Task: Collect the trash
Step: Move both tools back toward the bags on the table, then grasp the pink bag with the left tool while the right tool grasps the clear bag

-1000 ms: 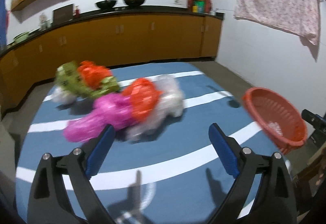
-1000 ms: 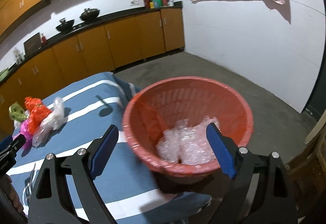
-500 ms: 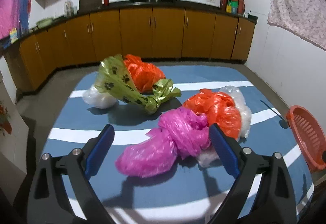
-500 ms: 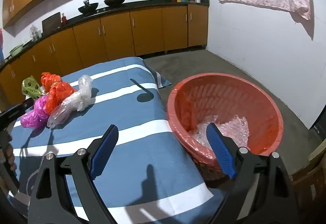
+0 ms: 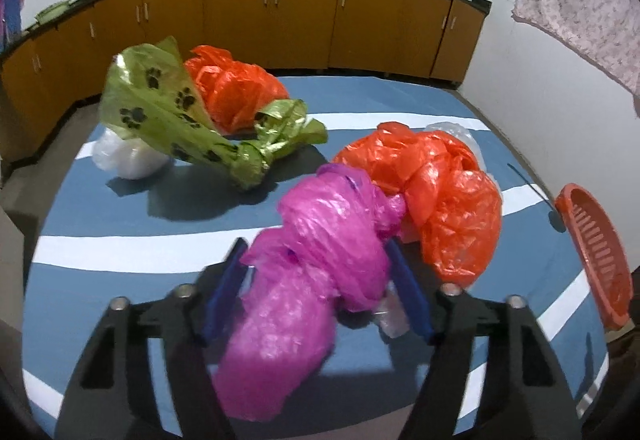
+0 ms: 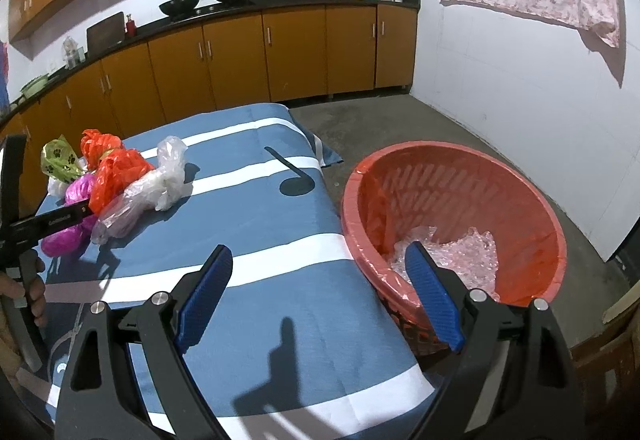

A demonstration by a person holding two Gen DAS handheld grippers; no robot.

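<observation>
Step in hand: grasp of the magenta bag (image 5: 320, 248) with the left hand-held gripper (image 5: 320, 288).

Left jaws are closing, the bag's crumpled middle between the blue pads; whether both pads already press on the film I cannot tell. The bag lies on the blue striped cloth (image 5: 120, 272), its far end touching the orange bag (image 5: 440, 191) at about 2 o'clock. A scrap of clear film (image 5: 394, 316) sits by the right pad.

Notes for doing it well:
- Bite on the knotted bulk, not the loose tail, which would likely slip.
- Lift straight up first, so the orange bag is not dragged along.
- Check that the clear scrap is not pinched too.

Right hand-held gripper (image 6: 320, 296) stands wide, holding nothing, over the cloth's near edge. The red basket (image 6: 532, 207) at its 2 o'clock sits just beside the cloth and already holds clear plastic (image 6: 460, 252); likely the drop point.
</observation>
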